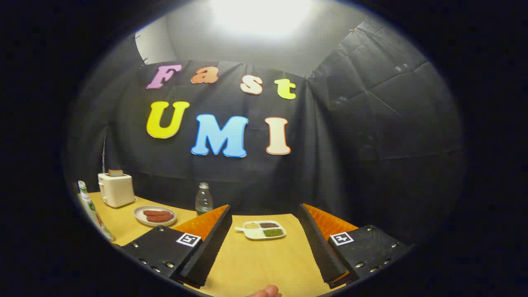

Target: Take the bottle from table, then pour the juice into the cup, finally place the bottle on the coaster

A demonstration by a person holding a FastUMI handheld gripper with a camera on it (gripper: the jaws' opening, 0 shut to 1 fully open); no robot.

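Observation:
A small clear plastic bottle (203, 199) stands upright at the far edge of the wooden table (255, 260), just beyond the tip of the left finger (208, 243). My gripper (264, 218) is open and held above the table, with nothing between its fingers. The bottle's lower part is hidden behind the left finger.
A white divided dish (260, 229) with small portions lies ahead between the fingers. Left of the bottle sit a plate of sausages (155, 215) and a white toaster (116, 189). A tall printed bottle (93, 210) stands at the far left. A fingertip of a hand (266, 292) shows near me.

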